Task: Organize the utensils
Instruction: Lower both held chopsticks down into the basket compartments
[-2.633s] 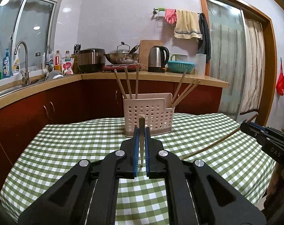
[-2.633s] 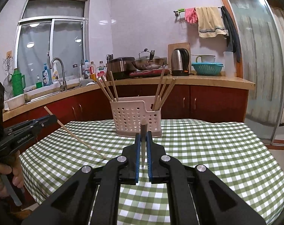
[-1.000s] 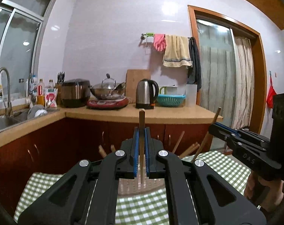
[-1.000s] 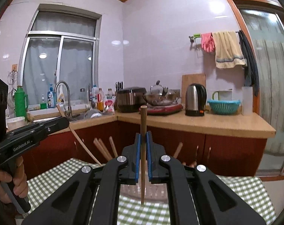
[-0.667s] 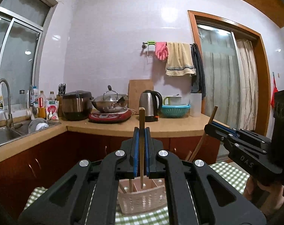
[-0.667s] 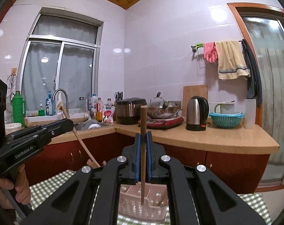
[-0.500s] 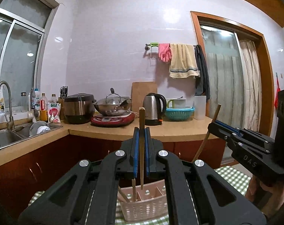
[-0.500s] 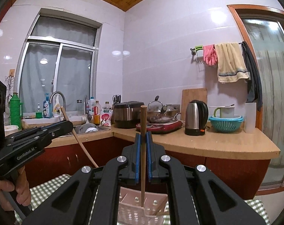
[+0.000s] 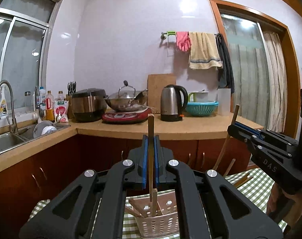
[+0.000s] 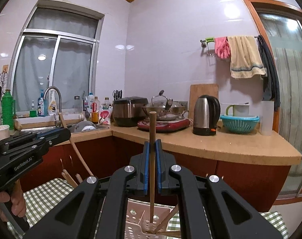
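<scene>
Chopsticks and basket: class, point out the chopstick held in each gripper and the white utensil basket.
left chopstick (image 9: 150, 159), left wrist view, mid-shaft between the pads
right chopstick (image 10: 152, 159), right wrist view, mid-shaft
utensil basket (image 9: 159, 226), left wrist view, perforated front wall

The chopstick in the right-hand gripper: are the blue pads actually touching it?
Touching. The right wrist view shows the right gripper with both blue pads pressed against the upright chopstick, no gap either side.

Honestly most of the pale perforated plastic utensil basket (image 9: 158, 222) sits hidden behind the black gripper arms, and its base is cut off by the frame edge. The bottle labels by the steel sink (image 10: 91, 126) are too small to read.
</scene>
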A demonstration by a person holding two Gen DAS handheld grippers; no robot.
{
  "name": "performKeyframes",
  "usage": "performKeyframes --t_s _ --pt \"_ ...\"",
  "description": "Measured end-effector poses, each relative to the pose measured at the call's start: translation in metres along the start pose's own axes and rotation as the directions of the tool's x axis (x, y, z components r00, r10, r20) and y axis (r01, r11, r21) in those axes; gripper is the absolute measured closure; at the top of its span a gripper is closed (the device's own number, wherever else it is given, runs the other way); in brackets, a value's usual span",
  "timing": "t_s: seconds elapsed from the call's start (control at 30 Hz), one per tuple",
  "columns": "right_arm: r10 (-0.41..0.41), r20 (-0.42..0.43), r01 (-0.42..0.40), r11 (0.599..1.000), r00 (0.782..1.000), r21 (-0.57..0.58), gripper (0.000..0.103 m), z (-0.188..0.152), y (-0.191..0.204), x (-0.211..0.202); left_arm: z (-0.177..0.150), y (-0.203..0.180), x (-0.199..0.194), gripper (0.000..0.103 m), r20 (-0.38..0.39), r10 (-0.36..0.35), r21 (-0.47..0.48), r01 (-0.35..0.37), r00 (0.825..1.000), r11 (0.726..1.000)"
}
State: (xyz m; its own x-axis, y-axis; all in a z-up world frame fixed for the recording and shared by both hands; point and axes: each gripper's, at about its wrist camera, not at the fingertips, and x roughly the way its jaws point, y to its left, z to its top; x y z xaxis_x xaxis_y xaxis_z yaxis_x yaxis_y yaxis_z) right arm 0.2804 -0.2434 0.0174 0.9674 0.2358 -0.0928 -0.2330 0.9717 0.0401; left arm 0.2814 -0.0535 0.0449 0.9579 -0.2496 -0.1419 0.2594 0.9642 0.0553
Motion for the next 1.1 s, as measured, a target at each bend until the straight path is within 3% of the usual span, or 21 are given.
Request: performKeyframes --t_s 0.7,1.1 --pt "-0.003 -0.104 0.003 1.000 0.995 -0.006 0.096 -0.032 0.000 0.031 -0.040 0.000 0.038 0.097 -0.129 -0.041 0.027 0.045 0.991 0.999" --pt "-0.017 -0.120 0.017 1.000 0.993 -0.006 0.096 -0.035 -0.001 0.035 -0.047 0.001 0.044 0.097 -0.124 -0.019 0.028 0.023 0.992 0.999"
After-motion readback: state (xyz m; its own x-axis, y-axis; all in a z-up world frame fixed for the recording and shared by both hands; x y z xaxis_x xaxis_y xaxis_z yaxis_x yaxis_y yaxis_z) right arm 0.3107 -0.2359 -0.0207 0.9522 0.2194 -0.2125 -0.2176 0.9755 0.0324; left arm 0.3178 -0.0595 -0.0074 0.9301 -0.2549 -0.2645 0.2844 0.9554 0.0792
